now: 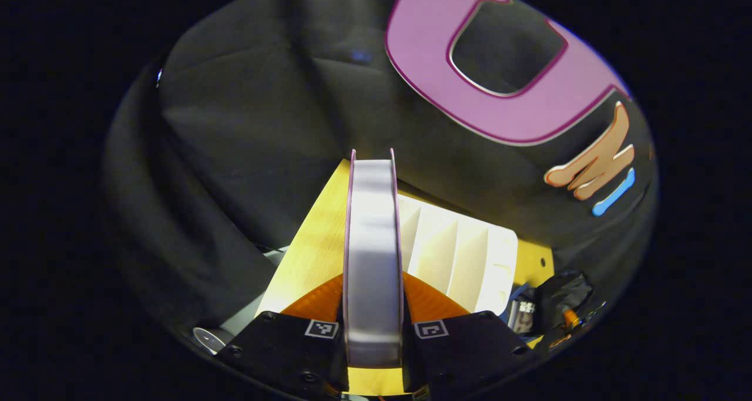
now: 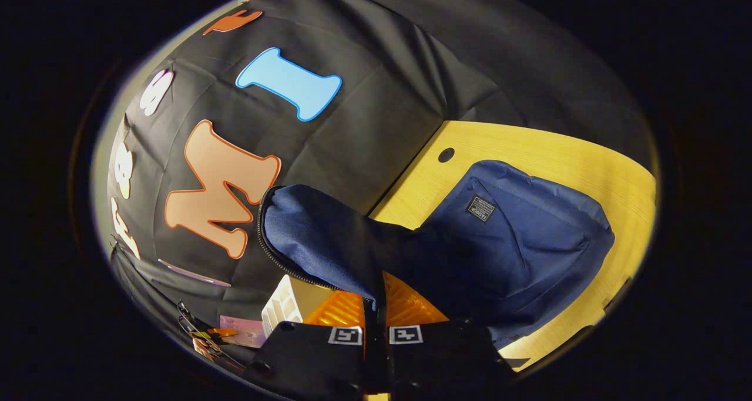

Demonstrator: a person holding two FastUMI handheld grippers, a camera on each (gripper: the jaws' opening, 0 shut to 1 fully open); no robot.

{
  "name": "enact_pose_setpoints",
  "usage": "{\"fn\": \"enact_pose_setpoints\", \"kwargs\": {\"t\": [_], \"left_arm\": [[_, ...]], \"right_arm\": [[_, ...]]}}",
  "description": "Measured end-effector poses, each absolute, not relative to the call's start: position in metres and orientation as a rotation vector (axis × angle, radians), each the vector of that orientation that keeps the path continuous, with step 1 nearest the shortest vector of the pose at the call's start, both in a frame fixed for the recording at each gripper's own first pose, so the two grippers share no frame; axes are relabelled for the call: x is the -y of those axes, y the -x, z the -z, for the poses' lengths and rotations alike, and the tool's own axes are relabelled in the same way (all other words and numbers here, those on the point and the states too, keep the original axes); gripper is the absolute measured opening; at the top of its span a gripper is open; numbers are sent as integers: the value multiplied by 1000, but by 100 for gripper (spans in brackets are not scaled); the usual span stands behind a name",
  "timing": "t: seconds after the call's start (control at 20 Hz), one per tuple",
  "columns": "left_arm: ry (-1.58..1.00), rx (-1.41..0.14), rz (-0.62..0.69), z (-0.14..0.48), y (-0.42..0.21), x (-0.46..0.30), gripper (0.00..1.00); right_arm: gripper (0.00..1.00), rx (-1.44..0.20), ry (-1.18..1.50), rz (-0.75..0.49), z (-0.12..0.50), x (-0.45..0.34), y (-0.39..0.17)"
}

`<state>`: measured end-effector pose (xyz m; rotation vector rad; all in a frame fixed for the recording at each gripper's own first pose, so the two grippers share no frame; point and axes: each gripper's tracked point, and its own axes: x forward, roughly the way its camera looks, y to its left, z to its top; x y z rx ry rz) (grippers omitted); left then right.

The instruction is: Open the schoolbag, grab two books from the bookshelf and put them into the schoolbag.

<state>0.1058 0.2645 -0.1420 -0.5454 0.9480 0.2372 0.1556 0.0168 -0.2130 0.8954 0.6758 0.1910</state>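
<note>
Black cloth walls close in behind a pale yellow wooden tabletop, which runs across the right half of the right gripper view and peeks out at lower centre of the left gripper view. My left gripper is clamped on a thick book with a purple cover and white page edges, one finger pressing each cover, the page block facing the camera and standing upright up the middle of the frame. Just right of it, behind the book, stands the white plastic bookshelf with upright dividers; I judge the book has come out of one of those slots and is held edge-on so it can slide into a narrow opening. My right gripper is closed on the dark blue fabric flap of the navy canvas schoolbag, both fingers pinching the cloth near the zipper edge that curves up at left of centre. The bag's body lies on the table at centre right, and I read the raised flap as a way of keeping the mouth open for the book. A corner of the white shelf shows at lower left of that view. How many books are already inside the bag I cannot tell.
</note>
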Motion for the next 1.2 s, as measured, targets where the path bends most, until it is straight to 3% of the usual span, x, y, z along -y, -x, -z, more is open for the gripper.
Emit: {"fn": "enact_pose_setpoints", "kwargs": {"t": [0.45, 0.75, 1.2], "left_arm": [[846, -802, -163, 95, -102, -252, 32], [998, -733, -20, 67, -109, -211, 31], [1113, -765, 149, 75, -111, -121, 32]], "right_arm": [[3, -677, -893, -187, 213, -18, -156], [3, -674, -894, -187, 213, -17, -155], [3, -663, -896, -192, 212, -17, -154]]}}
